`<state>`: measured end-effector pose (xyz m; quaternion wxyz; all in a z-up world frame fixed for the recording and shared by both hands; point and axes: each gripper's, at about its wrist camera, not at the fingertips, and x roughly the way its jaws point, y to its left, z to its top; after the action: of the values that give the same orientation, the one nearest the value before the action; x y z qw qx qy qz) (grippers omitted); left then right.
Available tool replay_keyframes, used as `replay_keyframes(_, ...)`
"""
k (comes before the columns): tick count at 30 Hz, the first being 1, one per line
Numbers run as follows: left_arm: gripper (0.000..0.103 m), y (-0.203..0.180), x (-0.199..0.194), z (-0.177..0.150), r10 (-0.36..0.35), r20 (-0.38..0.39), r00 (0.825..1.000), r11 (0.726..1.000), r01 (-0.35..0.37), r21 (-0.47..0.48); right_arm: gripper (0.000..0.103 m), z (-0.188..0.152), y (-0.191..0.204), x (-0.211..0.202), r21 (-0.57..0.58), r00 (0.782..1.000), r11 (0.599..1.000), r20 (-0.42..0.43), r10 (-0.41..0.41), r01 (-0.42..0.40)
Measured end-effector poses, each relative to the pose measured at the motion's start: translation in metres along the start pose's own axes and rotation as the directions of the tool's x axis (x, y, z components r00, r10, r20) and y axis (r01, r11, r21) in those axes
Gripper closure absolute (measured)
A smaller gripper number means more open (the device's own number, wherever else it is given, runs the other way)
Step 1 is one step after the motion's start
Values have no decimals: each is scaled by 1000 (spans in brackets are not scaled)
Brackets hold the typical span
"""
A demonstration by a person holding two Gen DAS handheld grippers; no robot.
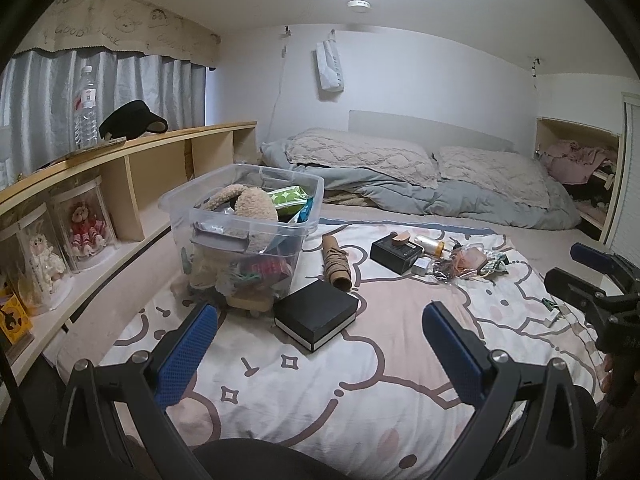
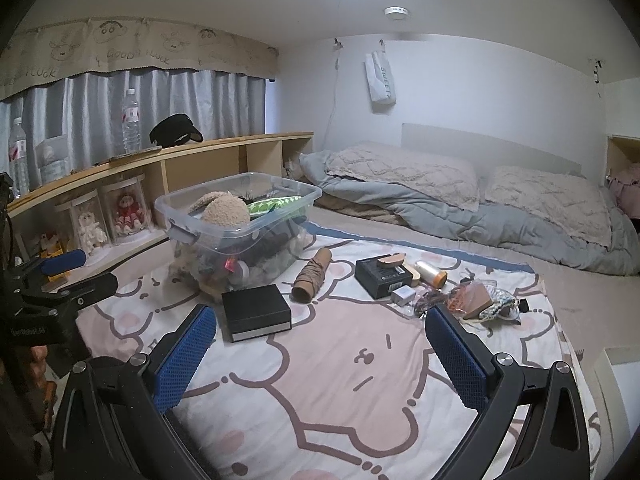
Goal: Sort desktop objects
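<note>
A clear plastic bin [image 1: 182,210] [image 2: 310,193] holding a beige plush and several items stands on the patterned blanket [image 1: 320,380] [image 2: 360,380]. In front of it lies a black box [image 1: 316,314] [image 2: 256,310]. A brown roll [image 1: 336,264] [image 2: 314,274], a second black box [image 1: 394,254] [image 2: 382,276], a small bottle [image 1: 430,245] [image 2: 430,272] and a pile of small items [image 1: 472,266] [image 2: 476,300] lie further right. My left gripper [image 1: 320,334] and right gripper [image 2: 320,334] both hover open above the blanket, nothing between the fingers.
A wooden shelf [image 1: 132,148] [image 2: 192,156] runs along the left with dolls in clear cases, water bottles and a black visor on top. Pillows and a grey duvet [image 1: 440,192] [image 2: 500,216] lie at the back. The other gripper shows at each view's side edge.
</note>
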<state>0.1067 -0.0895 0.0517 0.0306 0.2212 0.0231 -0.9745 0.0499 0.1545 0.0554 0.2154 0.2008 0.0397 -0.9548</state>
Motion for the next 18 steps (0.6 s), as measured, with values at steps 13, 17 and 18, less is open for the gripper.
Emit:
replay_keyframes(13,0,-5,-3,0,-10,6,1000,1000,10,4,0,-1,0,-4,5,1000,1000,0,5,-5)
replay_keyframes(17,0,-6,-3,0,-10,6,1000,1000,10,4,0,0,-1,-5,9,1000,1000,-1,4,-4)
replay_keyframes(18,0,-6,-3,0,-8,5,1000,1000,8,5,0,0,-1,-5,10,1000,1000,-1,4,-4)
